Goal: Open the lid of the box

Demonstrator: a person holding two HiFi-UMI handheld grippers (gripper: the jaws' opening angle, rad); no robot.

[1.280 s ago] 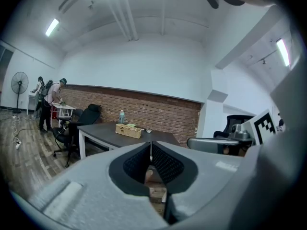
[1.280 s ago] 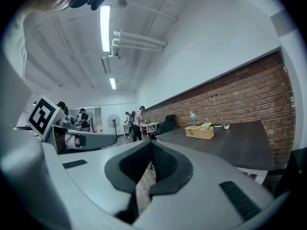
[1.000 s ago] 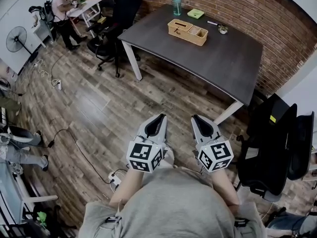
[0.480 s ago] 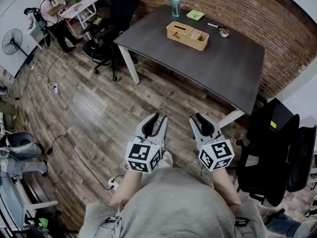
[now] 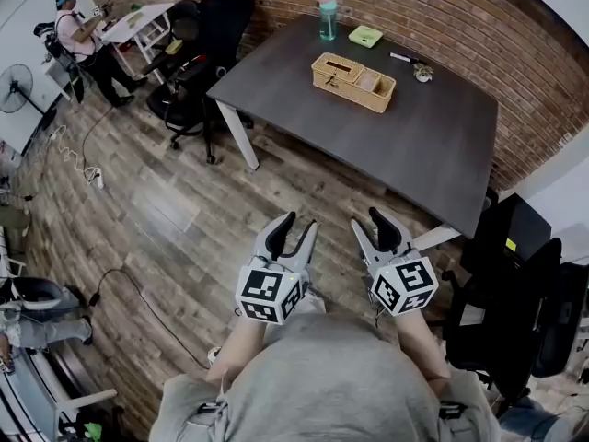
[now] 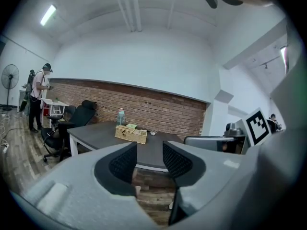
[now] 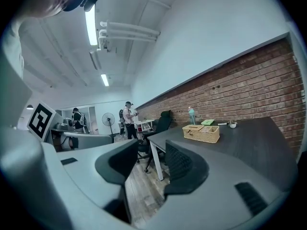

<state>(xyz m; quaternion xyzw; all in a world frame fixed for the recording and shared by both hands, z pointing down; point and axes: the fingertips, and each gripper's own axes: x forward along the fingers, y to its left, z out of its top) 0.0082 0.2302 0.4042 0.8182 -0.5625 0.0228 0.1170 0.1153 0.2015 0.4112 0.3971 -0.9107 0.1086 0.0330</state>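
Observation:
A woven wicker box [image 5: 354,81] stands on the dark table [image 5: 414,145], far ahead of both grippers. Its left half carries a slotted lid [image 5: 333,65]; the right half shows open compartments. My left gripper [image 5: 296,228] and right gripper [image 5: 370,224] are held side by side over the wooden floor, well short of the table. Both have just been opening their jaws and are now open with nothing between them. The left gripper view shows the box [image 6: 130,132] beyond the left gripper [image 6: 149,150]. In the right gripper view the box [image 7: 201,133] lies past the right gripper [image 7: 152,152].
A teal bottle [image 5: 328,13], a green container [image 5: 365,36] and a small object [image 5: 422,72] share the table. Black office chairs stand at its left [image 5: 207,35] and at the right [image 5: 515,284]. A person [image 5: 69,30] stands by a white desk far left. A cable [image 5: 129,279] crosses the floor.
Both grippers' jaws have gone from shut to open. The grippers and the view have advanced toward the table. The person at the back left has shifted toward the corner.

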